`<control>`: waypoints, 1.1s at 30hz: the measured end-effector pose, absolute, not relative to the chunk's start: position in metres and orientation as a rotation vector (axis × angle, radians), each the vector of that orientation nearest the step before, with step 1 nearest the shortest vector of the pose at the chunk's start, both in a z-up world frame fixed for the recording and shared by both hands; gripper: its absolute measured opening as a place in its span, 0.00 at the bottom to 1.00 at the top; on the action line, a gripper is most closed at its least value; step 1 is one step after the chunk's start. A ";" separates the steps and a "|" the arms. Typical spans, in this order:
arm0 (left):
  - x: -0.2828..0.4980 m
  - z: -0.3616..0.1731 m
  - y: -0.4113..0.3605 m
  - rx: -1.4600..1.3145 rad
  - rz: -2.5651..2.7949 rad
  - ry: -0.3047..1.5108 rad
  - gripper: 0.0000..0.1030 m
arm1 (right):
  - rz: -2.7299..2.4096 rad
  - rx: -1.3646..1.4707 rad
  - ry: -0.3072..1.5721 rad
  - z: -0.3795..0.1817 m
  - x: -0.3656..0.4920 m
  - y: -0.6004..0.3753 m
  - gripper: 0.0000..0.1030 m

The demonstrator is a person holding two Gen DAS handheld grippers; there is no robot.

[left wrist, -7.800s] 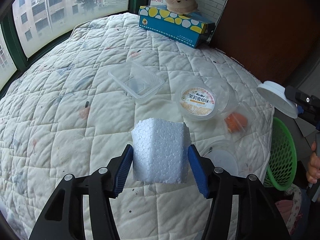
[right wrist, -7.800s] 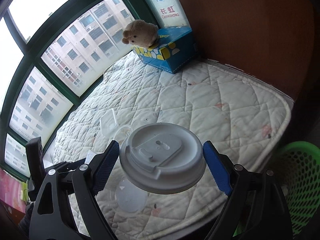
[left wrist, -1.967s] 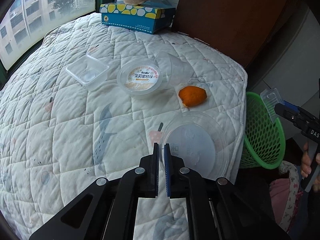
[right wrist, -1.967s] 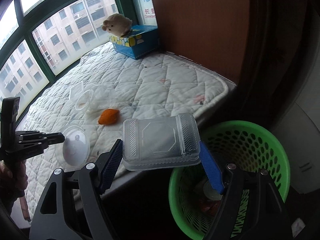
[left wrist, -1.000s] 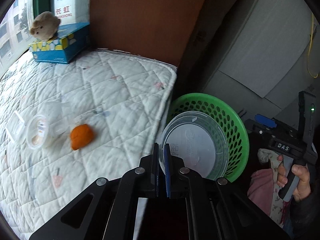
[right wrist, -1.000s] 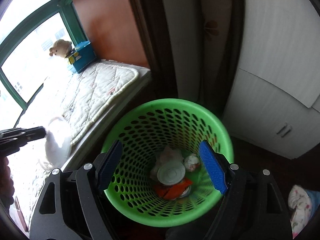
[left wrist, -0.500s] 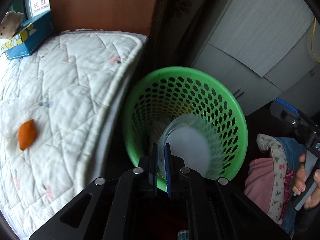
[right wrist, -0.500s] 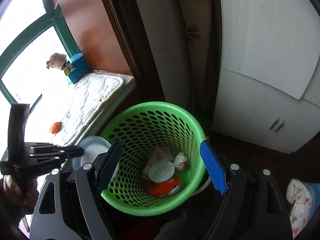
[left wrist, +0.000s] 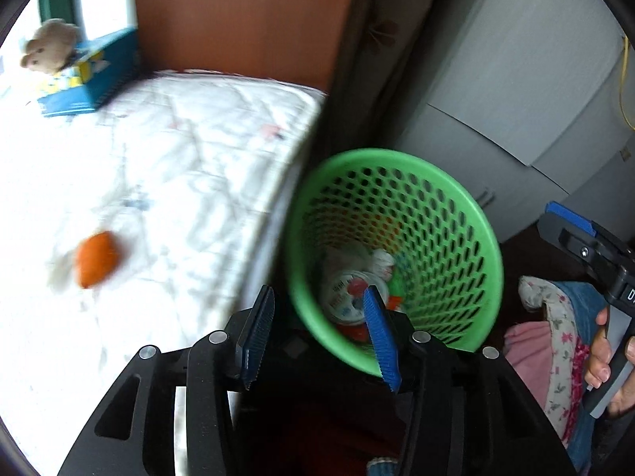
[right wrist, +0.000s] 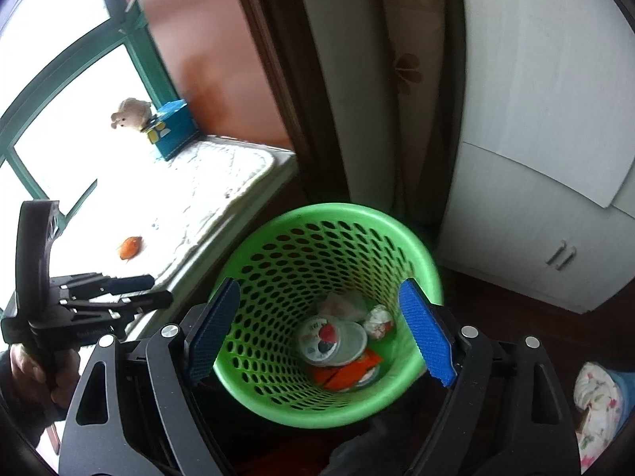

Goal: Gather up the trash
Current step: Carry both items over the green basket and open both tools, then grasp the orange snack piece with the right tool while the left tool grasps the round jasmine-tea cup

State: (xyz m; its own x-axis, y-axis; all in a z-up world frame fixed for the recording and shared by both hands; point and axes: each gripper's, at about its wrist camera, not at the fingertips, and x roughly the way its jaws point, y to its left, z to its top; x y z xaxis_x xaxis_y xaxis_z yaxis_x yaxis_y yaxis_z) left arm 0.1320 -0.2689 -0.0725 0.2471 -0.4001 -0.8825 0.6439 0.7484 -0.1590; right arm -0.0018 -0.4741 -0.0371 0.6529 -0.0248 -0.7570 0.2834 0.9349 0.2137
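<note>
Beside the quilted bed (left wrist: 170, 182), a round green plastic basket (left wrist: 456, 214), its wall pierced all over with small oval holes, is standing on the dark floor in front of a pale cabinet (right wrist: 535, 214). Down at its bottom the collected trash is lying in a loose heap: a round clear plastic lid (right wrist: 349, 343) lying on a printed tub (right wrist: 319, 337), something crumpled and white (right wrist: 341, 303), a small rounded floral wad (right wrist: 379, 323) and flat orange scraps (right wrist: 349, 371).

Over the near rim, the left claw (left wrist: 317, 335) is pointing steeply down, its ribbed blue pads spreading apart with nothing between them; the clear lid is lying below and beyond its tips, inside the basket. In the right wrist view that same claw is showing at the left, held in a hand (right wrist: 27, 365), hovering just outside the basket's rim.

Above the basket's mouth, the right claw (right wrist: 321, 333) is standing wide, its jaws widening a little with no object pinched; the basket and its heap are showing through the gap.

Well apart from both claws, an orange, rounded piece of peel-like trash (left wrist: 97, 260) is sitting on the soft, stitched white quilt. At the far end a fuzzy tan plush toy (left wrist: 49, 45) is perching on a blue and yellow cardboard box (left wrist: 85, 83).
</note>
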 end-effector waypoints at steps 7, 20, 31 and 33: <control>0.161 -0.048 -0.208 0.217 -0.598 1.044 0.53 | -0.123 0.302 0.857 -0.034 0.017 -0.445 0.80; 0.219 -0.050 -0.099 0.194 -0.457 1.018 0.59 | -0.018 0.238 0.881 -0.028 0.056 -0.384 0.80; 0.251 -0.076 -0.082 0.252 -0.522 0.991 0.74 | 0.056 0.192 0.922 -0.034 0.092 -0.334 0.81; 0.255 -0.080 -0.080 0.261 -0.536 0.991 0.74 | 0.071 0.184 0.928 -0.035 0.099 -0.326 0.81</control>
State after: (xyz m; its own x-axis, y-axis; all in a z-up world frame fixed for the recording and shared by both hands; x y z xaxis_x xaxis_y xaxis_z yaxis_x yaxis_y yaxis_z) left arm 0.2553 -0.0802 -0.0804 0.4329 -0.3089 -0.8468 0.5397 0.8413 -0.0310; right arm 0.0986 -0.3257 -0.0351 0.5983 0.1397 -0.7890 0.0189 0.9819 0.1883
